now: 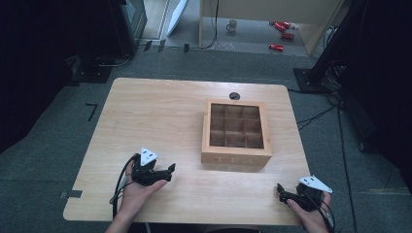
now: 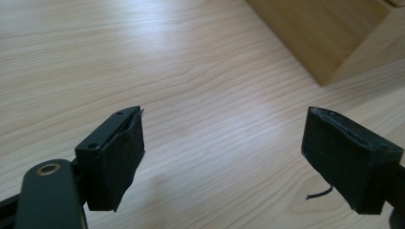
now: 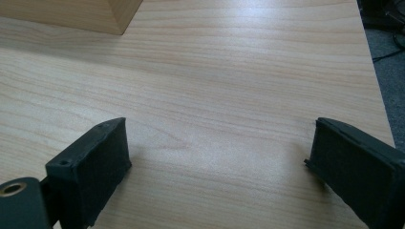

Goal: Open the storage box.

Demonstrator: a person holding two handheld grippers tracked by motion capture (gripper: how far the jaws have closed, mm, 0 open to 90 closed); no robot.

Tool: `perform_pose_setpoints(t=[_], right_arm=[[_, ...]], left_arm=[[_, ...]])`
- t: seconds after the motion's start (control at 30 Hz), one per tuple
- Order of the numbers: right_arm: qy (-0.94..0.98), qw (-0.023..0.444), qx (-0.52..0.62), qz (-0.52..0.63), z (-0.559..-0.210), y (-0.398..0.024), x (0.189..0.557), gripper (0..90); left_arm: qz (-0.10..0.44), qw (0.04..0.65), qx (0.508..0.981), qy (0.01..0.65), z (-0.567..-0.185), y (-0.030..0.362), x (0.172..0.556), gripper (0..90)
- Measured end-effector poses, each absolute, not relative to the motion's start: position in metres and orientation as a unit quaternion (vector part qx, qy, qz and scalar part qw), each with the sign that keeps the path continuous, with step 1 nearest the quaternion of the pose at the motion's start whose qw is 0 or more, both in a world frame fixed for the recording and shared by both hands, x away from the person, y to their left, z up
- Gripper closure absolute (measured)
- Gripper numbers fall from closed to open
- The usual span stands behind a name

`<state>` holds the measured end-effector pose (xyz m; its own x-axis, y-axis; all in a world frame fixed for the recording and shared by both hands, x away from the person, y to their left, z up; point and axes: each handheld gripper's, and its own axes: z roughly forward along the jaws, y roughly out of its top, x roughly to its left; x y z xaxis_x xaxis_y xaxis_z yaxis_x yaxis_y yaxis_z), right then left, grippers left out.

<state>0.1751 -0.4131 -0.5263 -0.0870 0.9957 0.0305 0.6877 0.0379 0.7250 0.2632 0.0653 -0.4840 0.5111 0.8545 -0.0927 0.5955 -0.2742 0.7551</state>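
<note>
A wooden tea box [image 1: 236, 133] sat just right of the middle of the table [image 1: 155, 111], its front panel lettered "TEA" and turned toward the person, presumably so that both hands could reach it squarely. The grid of compartments looked empty from above, though a clear lid may have covered them; the dim high view did not settle that. The left gripper [image 1: 167, 171] hovered low over the bare wood near the box's front left corner, jaws spread wide and gripping nothing, its pads [image 2: 119, 162] pointed toward that corner as if lined up for an approach. The right gripper [image 1: 282, 190] hung near the table's front right edge, well apart from the box, its jaws likewise spread with only tabletop between its pads [image 3: 98, 171]. In each gripper view the box was cut off at the frame's top, leaving just a corner and a sloping side [image 2: 329, 33] [image 3: 86, 14]. The person's forearms were cropped at the bottom, and the objects on the floor beyond the table were too small to identify.
</note>
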Motion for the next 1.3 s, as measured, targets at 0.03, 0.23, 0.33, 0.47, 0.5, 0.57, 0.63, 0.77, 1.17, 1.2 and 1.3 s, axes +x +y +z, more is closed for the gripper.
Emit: perform_pose_setpoints(t=[0.03,0.23,0.33,0.47,0.5,0.57,0.63,0.77,1.17,1.2,1.3], right_arm=[[0.673,0.256,0.625,0.301,-0.526,-0.413,0.175,5.5],[0.673,0.255,0.625,0.301,-0.526,-0.413,0.175,5.4],[0.674,0.255,0.624,0.301,-0.526,-0.413,0.175,5.4],[0.675,0.254,0.624,0.301,-0.526,-0.413,0.175,5.3],[0.675,0.254,0.624,0.301,-0.526,-0.413,0.175,5.3],[0.675,0.254,0.624,0.301,-0.526,-0.413,0.175,5.2],[0.675,0.254,0.624,0.300,-0.526,-0.413,0.175,5.2],[0.675,0.255,0.624,0.300,-0.526,-0.413,0.175,5.2],[0.678,0.252,0.621,0.301,-0.526,-0.414,0.177,5.1],[0.678,0.252,0.621,0.301,-0.526,-0.414,0.178,5.1],[0.678,0.252,0.622,0.301,-0.526,-0.414,0.179,5.2]], left_arm=[[0.169,0.383,0.780,0.465,-0.484,0.065,0.263,15.3],[0.162,0.394,0.789,0.443,-0.480,0.034,0.266,18.5],[0.161,0.397,0.788,0.443,-0.479,0.026,0.267,22.3],[0.152,0.399,0.788,0.444,-0.479,0.018,0.269,25.1],[0.152,0.399,0.788,0.444,-0.479,0.018,0.269,25.6],[0.148,0.402,0.788,0.441,-0.480,0.011,0.269,28.0],[0.147,0.404,0.789,0.439,-0.481,0.007,0.269,29.7],[0.152,0.401,0.795,0.429,-0.481,-0.002,0.269,35.0],[0.136,0.413,0.798,0.416,-0.480,-0.015,0.274,57.0],[0.136,0.413,0.799,0.414,-0.480,-0.016,0.275,58.0],[0.137,0.414,0.799,0.414,-0.479,-0.019,0.277,60.3]])
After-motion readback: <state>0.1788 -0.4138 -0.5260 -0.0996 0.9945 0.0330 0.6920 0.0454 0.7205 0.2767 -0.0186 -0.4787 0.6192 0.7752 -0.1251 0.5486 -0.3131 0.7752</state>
